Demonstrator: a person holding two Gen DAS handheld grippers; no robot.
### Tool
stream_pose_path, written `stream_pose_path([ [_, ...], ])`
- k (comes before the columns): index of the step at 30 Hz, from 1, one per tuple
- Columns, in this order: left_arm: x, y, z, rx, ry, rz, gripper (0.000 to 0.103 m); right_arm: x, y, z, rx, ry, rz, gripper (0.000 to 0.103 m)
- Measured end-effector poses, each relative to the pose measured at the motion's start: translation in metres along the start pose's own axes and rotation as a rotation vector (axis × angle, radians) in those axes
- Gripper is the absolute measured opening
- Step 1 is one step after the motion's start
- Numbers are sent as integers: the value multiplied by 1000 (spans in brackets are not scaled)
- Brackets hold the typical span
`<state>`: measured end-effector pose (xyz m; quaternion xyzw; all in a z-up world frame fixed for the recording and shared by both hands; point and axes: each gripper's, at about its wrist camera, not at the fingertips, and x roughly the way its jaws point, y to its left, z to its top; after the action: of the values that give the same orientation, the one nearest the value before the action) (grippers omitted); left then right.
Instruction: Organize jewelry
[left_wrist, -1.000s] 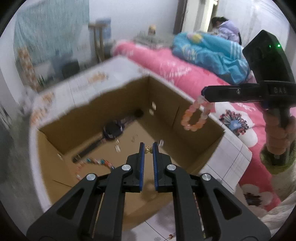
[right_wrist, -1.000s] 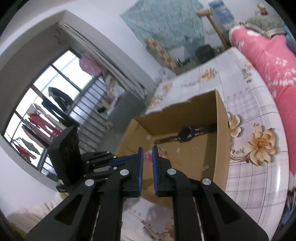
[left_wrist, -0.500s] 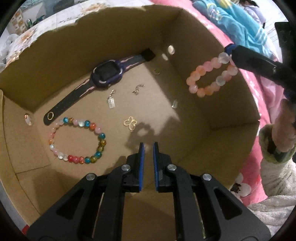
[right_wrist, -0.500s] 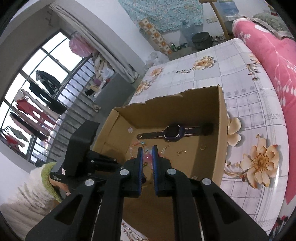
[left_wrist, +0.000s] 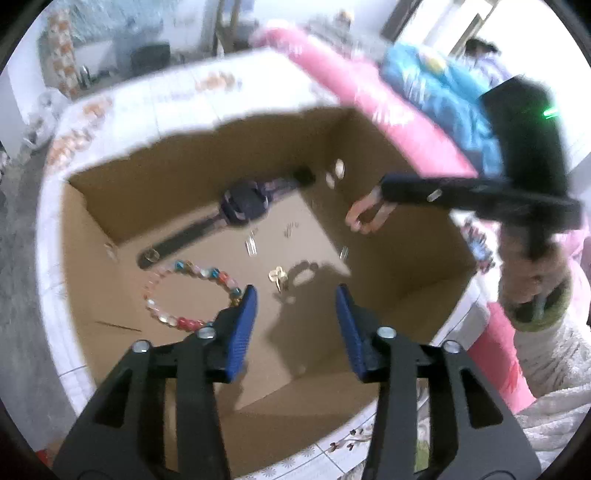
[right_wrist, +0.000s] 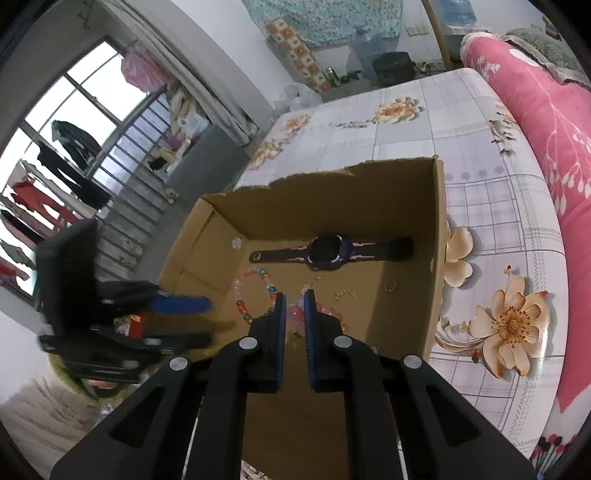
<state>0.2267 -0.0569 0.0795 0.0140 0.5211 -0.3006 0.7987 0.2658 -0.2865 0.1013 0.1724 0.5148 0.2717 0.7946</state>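
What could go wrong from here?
1. The right tool pinches only a bead of the pink bracelet; the dangling loop could slip before it's lowered into the cardboard box.
2. The left tool, jaws just opened and empty, could nudge the multicolour bracelet beside its finger.

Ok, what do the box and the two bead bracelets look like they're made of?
Box: plain brown corrugated cardboard, matte, with a torn top edge. Multicolour bracelet on its floor: glossy translucent beads, glass or plastic, hard to say. Pink bracelet in the right gripper: similar frosted, shiny beads, blurred.
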Motion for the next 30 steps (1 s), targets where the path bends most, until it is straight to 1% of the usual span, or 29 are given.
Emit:
stream_pose_path([
  [2, -20, 2, -5, -18, -79, 9, 56, 6, 3, 1, -9, 20, -21, 10],
  [3, -25, 1, -3, -25, -112, 17, 57, 10, 5, 2, -20, 33, -42, 10],
  [4, -34, 3, -9, -33, -152, 29, 59, 15, 8, 3, -34, 50, -70, 10],
  [6, -45, 4, -15, -42, -198, 46, 66, 25, 13, 2, -56, 89, -123, 11],
  [7, -49, 3, -19, -42, -219, 53, 67, 27, 14, 2, -58, 100, -140, 11],
  [10, -57, -3, -34, -32, -272, 90, 71, 30, 16, -1, -57, 119, -164, 11],
  [13, -64, -4, -45, -13, -296, 120, 74, 24, 16, -5, -51, 106, -170, 11],
  [14, -67, -6, -50, -7, -312, 132, 76, 19, 17, -7, -44, 97, -169, 11],
  [16, -72, -7, -58, -6, -335, 139, 79, 11, 19, -10, -32, 81, -169, 11],
  [19, -80, -9, -69, -20, -378, 136, 83, -8, 22, -18, -11, 34, -156, 11],
  [21, -86, -12, -77, -29, -407, 148, 86, -25, 28, -27, -5, -16, -138, 11],
  [22, -90, -15, -81, -32, -429, 163, 87, -37, 31, -35, 0, -53, -130, 13],
  [23, -93, -17, -84, -38, -448, 178, 90, -46, 35, -40, 4, -83, -126, 20],
  [24, -96, -18, -85, -43, -463, 188, 91, -52, 38, -45, 6, -106, -125, 25],
  [25, -99, -21, -88, -47, -479, 198, 91, -64, 44, -54, 5, -157, -127, 33],
  [27, -106, -26, -93, -52, -514, 220, 94, -80, 55, -70, -2, -239, -146, 38],
  [29, -113, -30, -100, -67, -552, 249, 95, -90, 66, -85, -6, -304, -168, 51],
  [30, -116, -32, -103, -75, -564, 259, 95, -93, 71, -92, -5, -332, -184, 55],
])
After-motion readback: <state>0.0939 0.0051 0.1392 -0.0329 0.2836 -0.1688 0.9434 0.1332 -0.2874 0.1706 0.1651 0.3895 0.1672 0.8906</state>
